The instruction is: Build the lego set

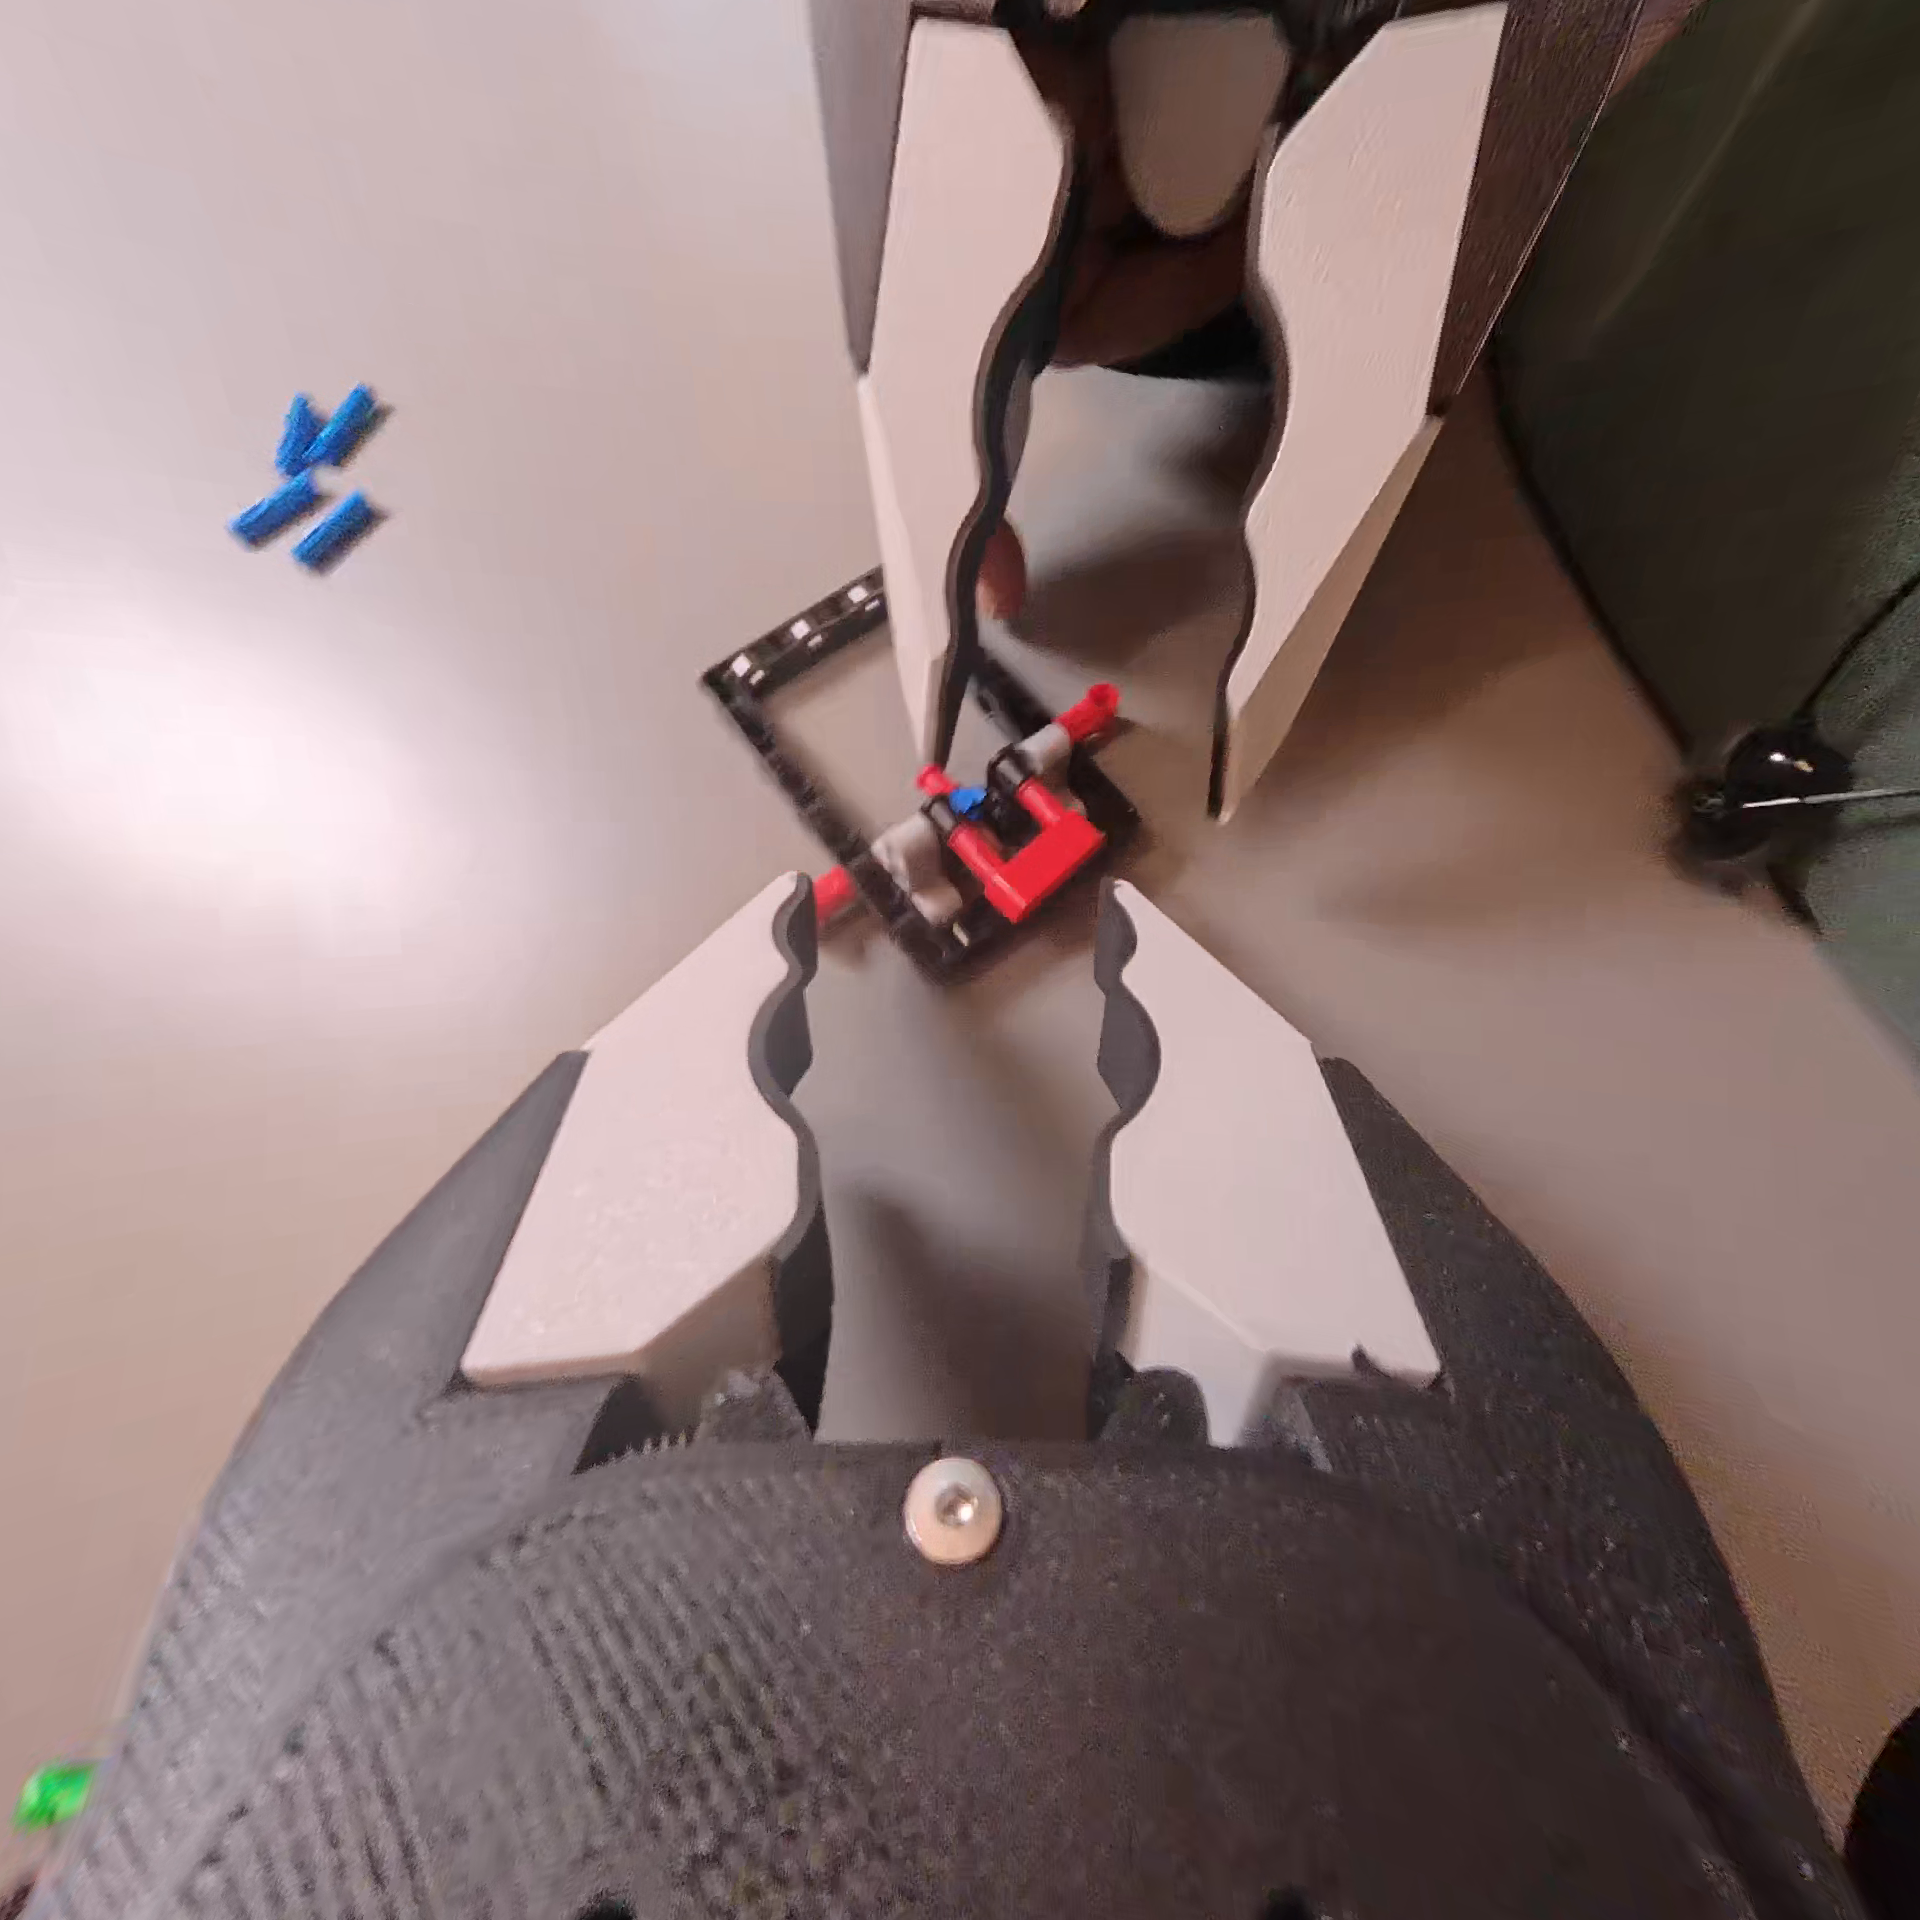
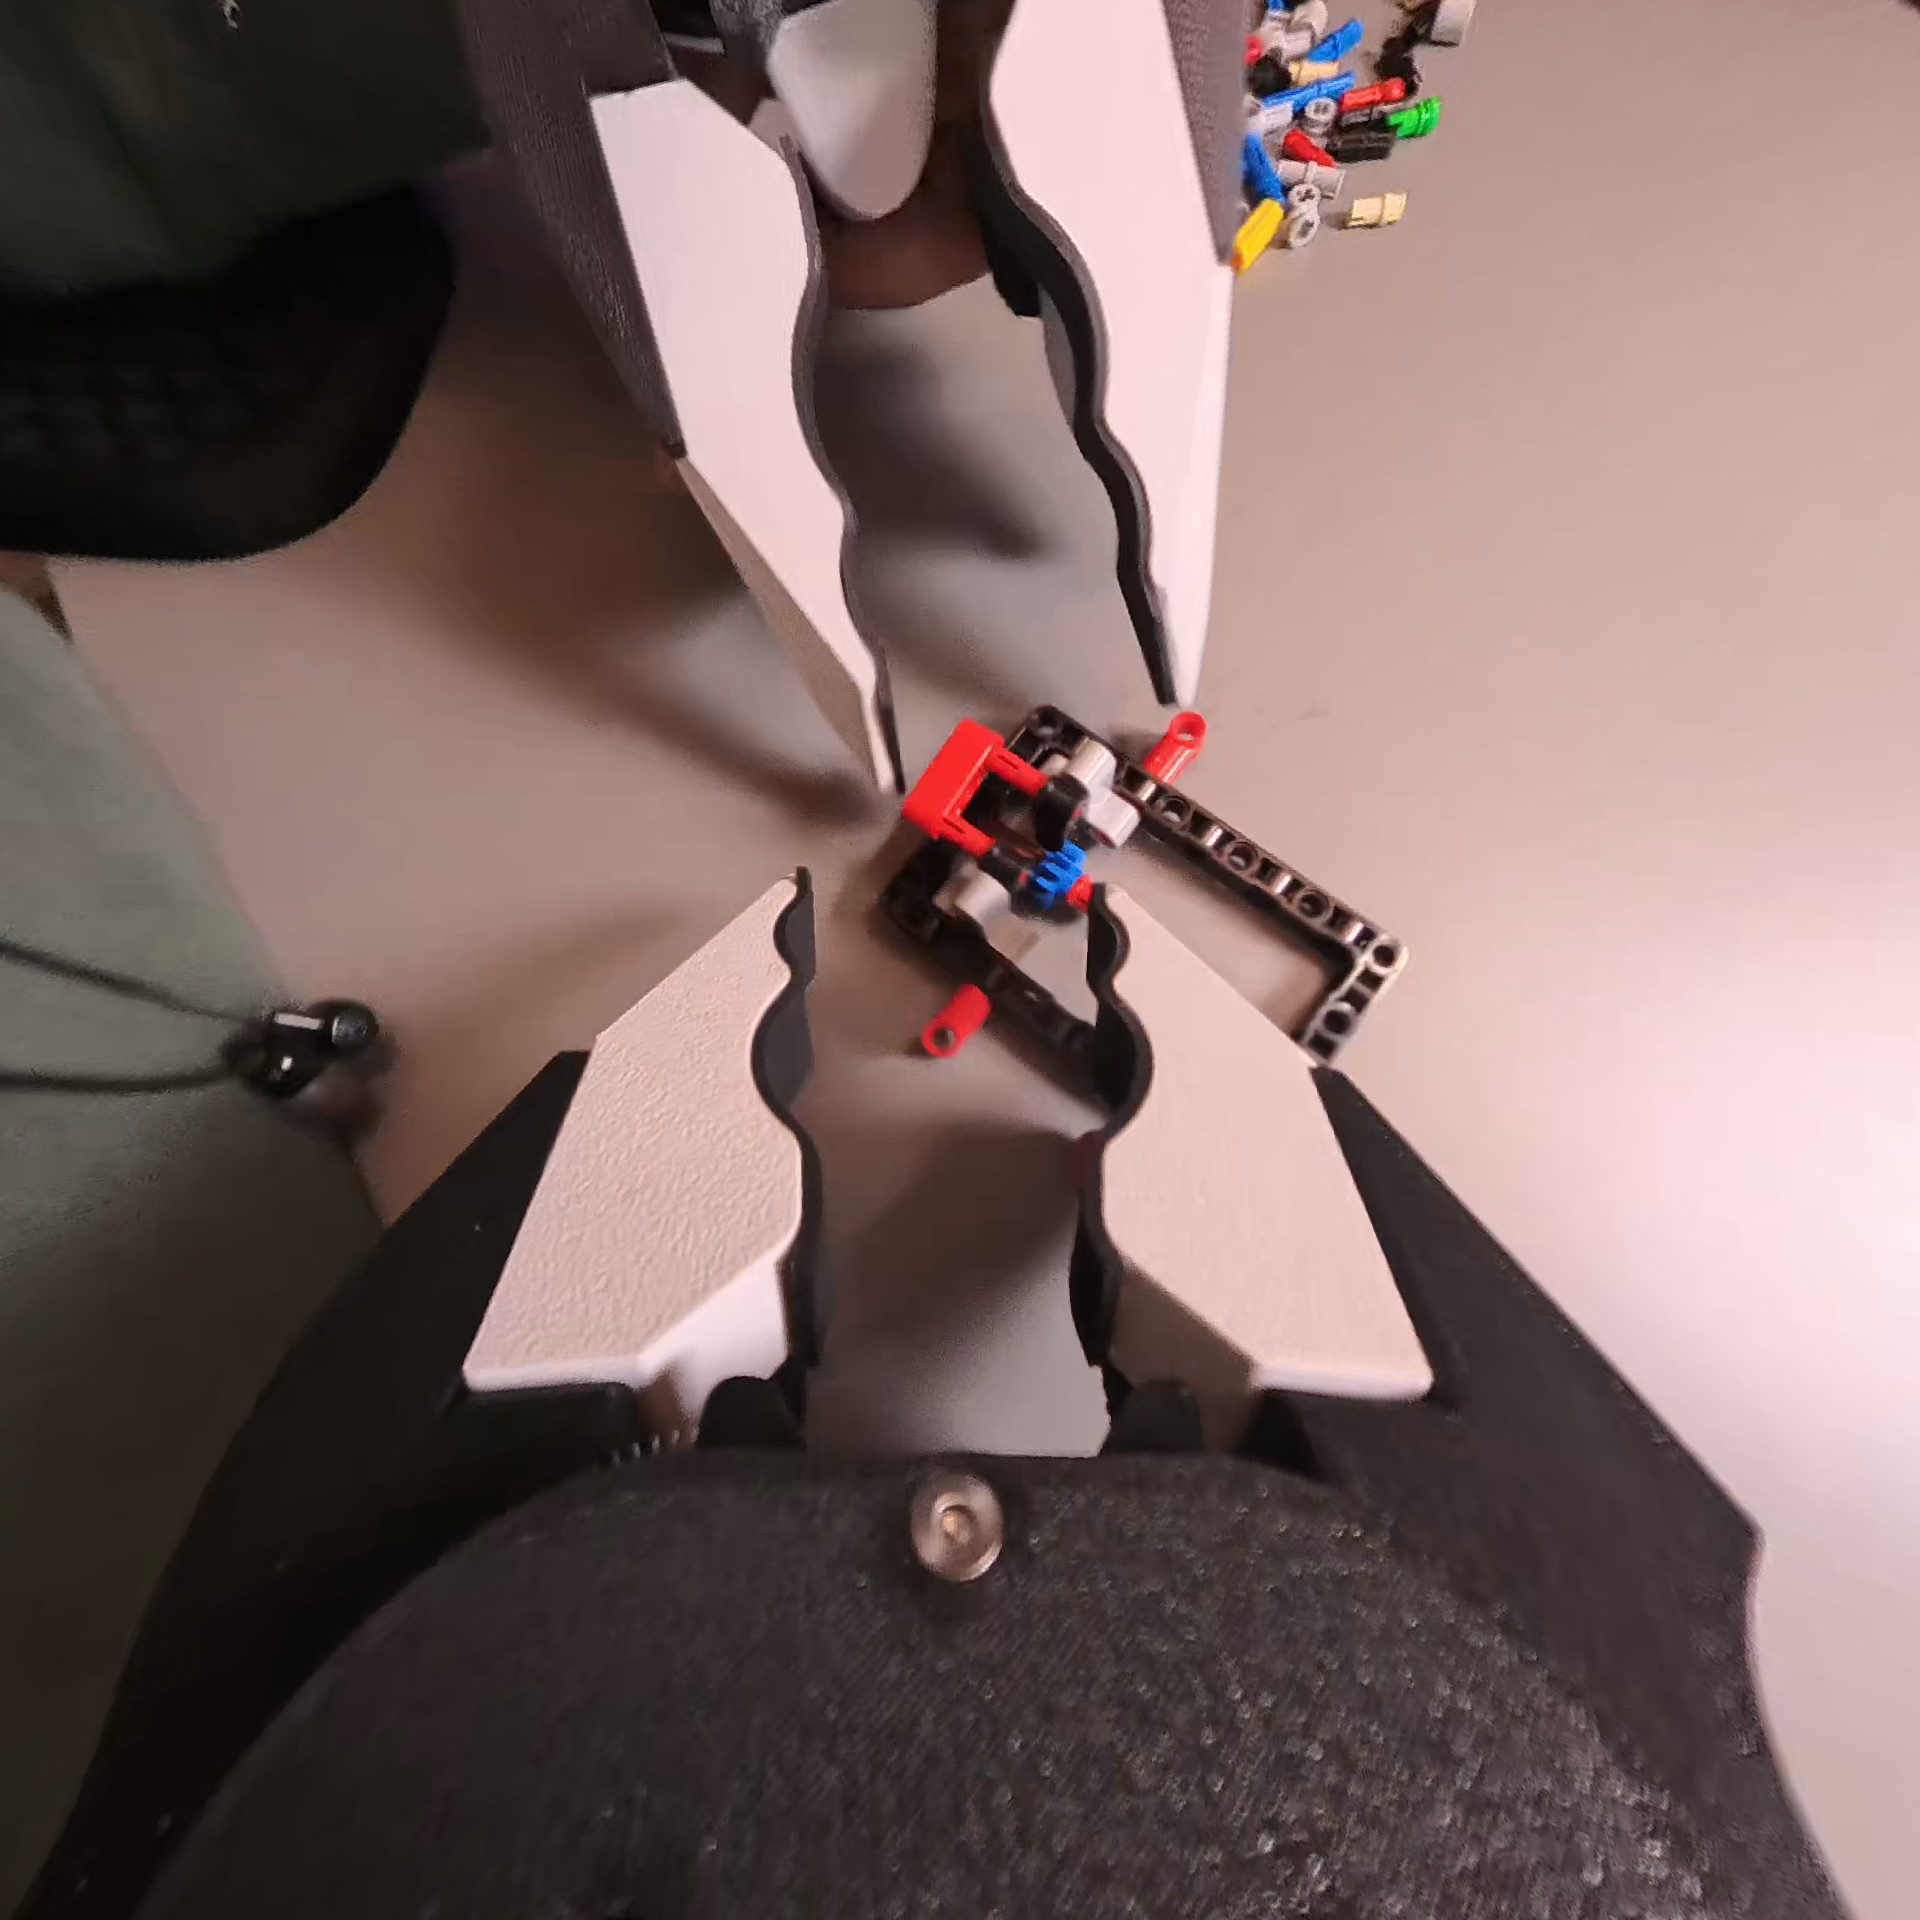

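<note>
A black rectangular lego frame (image 1: 767,744) lies flat on the table. At one end it carries a red U-shaped piece (image 1: 1031,858), grey sleeves, a small blue gear (image 1: 968,800) and red axle pins. My left gripper (image 1: 956,902) is open and empty, with its tips just short of that end. My right gripper (image 1: 1081,779) comes from the opposite side, open, straddling the frame. In the right wrist view my right gripper (image 2: 951,894) is open over the frame (image 2: 1247,862). Its right fingertip sits beside the blue gear (image 2: 1055,868). The left gripper (image 2: 1029,738) faces it beyond the red piece (image 2: 951,790).
Several loose blue pins (image 1: 307,478) lie on the table at the left. A pile of mixed coloured parts (image 2: 1320,114) lies at the far right. A person's dark green clothing (image 2: 125,1039) with a black cord toggle (image 2: 312,1039) is at the table edge.
</note>
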